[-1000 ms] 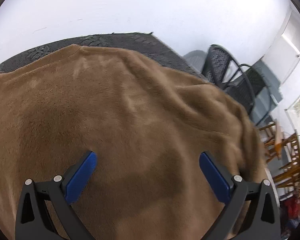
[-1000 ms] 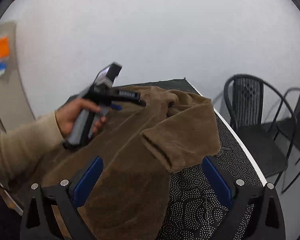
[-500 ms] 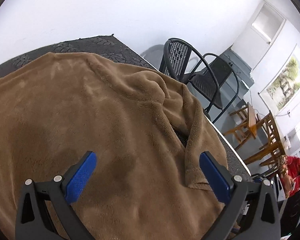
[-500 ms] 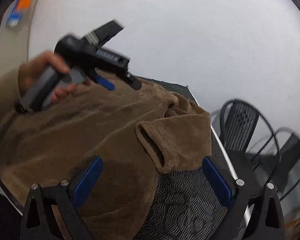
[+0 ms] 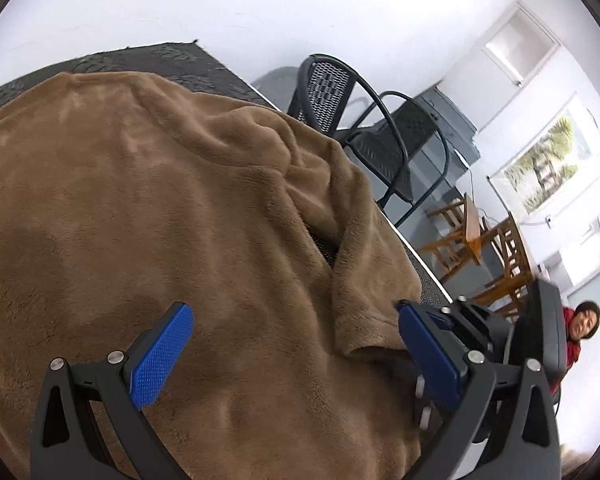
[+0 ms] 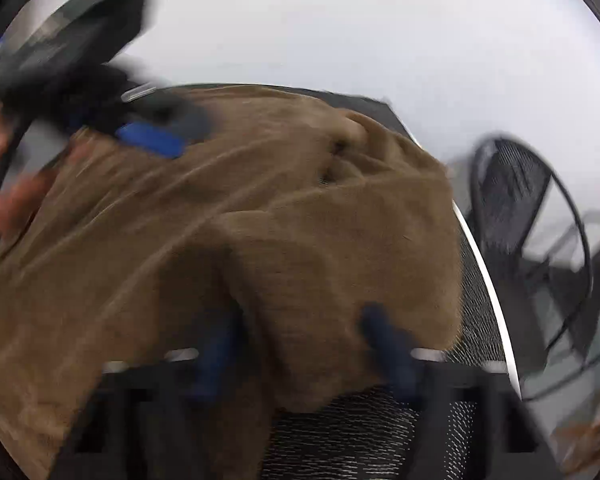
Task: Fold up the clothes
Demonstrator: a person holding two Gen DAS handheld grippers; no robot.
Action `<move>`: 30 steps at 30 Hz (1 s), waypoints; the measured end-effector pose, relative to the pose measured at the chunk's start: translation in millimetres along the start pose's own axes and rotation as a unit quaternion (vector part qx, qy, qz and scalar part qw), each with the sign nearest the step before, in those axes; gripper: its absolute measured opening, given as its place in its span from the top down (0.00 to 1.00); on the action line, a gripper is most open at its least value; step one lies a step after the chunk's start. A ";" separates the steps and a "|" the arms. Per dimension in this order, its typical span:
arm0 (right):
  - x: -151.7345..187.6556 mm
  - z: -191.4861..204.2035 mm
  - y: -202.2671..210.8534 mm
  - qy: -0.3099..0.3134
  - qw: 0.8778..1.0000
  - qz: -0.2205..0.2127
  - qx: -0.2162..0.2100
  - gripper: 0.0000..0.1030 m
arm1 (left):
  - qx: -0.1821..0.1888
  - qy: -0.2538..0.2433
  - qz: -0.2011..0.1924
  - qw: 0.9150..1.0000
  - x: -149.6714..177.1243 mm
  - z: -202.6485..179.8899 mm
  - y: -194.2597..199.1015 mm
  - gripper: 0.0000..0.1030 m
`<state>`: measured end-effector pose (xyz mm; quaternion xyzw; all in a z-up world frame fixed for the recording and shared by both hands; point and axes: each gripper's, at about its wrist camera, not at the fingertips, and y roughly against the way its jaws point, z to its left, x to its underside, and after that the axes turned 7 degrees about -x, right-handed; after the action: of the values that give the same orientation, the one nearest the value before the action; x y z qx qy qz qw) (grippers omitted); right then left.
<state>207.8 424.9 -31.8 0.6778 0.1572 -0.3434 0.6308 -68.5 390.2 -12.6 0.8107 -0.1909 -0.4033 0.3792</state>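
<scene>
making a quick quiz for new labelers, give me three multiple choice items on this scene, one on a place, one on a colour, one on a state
1. Where does the brown garment lie?
A. on a dark patterned tablecloth
B. on a chair seat
C. on the floor

2. What colour are the pads on the left tool?
A. red
B. blue
C. white

3. What state is the left tool in?
A. shut on the garment
B. open above the garment, holding nothing
C. shut on a chair leg

Answers:
1 A: the dark patterned tablecloth shows past the garment's far edge, and the black chairs stand beside the table.
2 B: both pads are bright blue.
3 B: the two pads stand wide apart with bare fabric between them.

The right tool is too blurred to judge.
</scene>
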 end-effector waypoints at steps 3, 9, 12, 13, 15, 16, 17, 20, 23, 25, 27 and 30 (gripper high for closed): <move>2.8 -24.4 6.7 -0.061 0.998 -0.015 -0.021 0.69 | 0.014 -0.005 0.006 1.000 -1.6 -7.1 -2.8 0.00; 4.5 -47.0 40.1 -0.130 0.987 -0.091 -0.024 0.76 | 0.075 0.009 0.026 0.997 -1.0 -26.5 -10.4 0.00; 0.6 -47.6 49.1 -0.136 0.983 -0.116 -0.033 0.76 | 0.104 0.021 0.041 0.994 0.4 -43.5 -19.8 0.00; -0.3 -46.0 48.9 -0.135 0.983 -0.119 -0.038 0.76 | 0.107 0.025 0.045 0.993 0.8 -48.5 -23.1 0.00; -2.6 -43.1 43.9 -0.130 0.984 -0.116 -0.039 0.76 | 0.107 0.034 0.050 0.992 1.7 -57.3 -29.5 0.00; -3.0 -42.2 41.5 -0.128 0.984 -0.115 -0.037 0.76 | 0.100 0.039 0.049 0.993 2.4 -58.7 -30.9 0.00; -1.0 -43.5 40.2 -0.131 0.984 -0.113 -0.032 0.76 | 0.088 0.045 0.047 0.994 3.4 -58.6 -31.3 0.00; 9.7 -54.3 39.6 -0.153 0.982 -0.106 -0.017 0.75 | 0.057 0.064 0.041 0.995 9.4 -54.4 -27.2 0.00; 20.4 -62.1 40.0 -0.163 0.981 -0.104 -0.009 0.27 | 0.033 0.091 0.037 0.995 19.2 -43.2 -18.6 0.00; 27.5 -62.6 45.2 -0.165 0.979 -0.118 -0.016 0.13 | 0.034 0.116 0.041 0.992 27.1 -34.7 -15.5 0.00; 31.0 -60.1 47.6 -0.159 0.980 -0.120 -0.022 0.13 | 0.040 0.141 0.050 0.988 33.2 -27.5 -17.0 0.00; 36.4 -56.4 48.3 -0.156 0.980 -0.125 -0.019 0.13 | 0.046 0.171 0.064 0.982 35.4 -24.0 -29.4 0.00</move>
<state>280.2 463.7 -21.6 0.5792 0.1470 -0.5176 0.6124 -27.9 398.2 -43.9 0.8704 -0.1930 -0.2245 0.3934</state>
